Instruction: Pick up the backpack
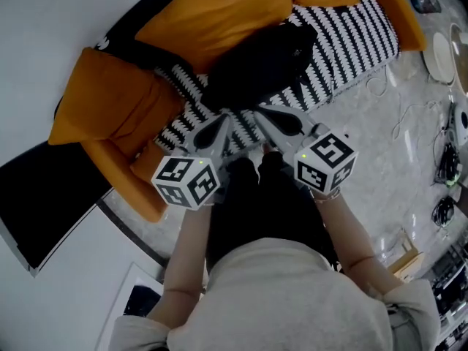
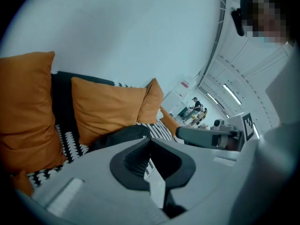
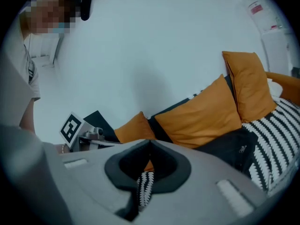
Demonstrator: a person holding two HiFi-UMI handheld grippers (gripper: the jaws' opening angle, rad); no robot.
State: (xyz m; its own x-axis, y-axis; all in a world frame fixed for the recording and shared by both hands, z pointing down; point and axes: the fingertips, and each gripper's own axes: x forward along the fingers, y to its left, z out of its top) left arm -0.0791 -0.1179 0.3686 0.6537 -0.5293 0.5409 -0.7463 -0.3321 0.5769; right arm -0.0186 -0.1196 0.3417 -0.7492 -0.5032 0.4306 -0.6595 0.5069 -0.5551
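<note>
A black backpack [image 1: 259, 61] lies on the sofa's black-and-white patterned seat [image 1: 351, 39], leaning against an orange cushion [image 1: 219, 13]. My left gripper [image 1: 221, 121] and right gripper [image 1: 261, 117] are held side by side just in front of the sofa's edge, both pointing at the backpack and short of it. In the left gripper view the jaws of the left gripper [image 2: 150, 138] meet at the tip with nothing between them, and the backpack [image 2: 122, 136] shows just beyond. The right gripper [image 3: 150, 141] is also shut and empty, with the backpack [image 3: 232, 149] off to its right.
Orange cushions [image 1: 110, 101] fill the sofa's left end and back. A pale marble floor [image 1: 380, 145] with loose cables [image 1: 409, 119] lies to the right, with a white plate [image 1: 441, 57] and equipment along the right edge. A cardboard box [image 1: 406, 258] stands near my right elbow.
</note>
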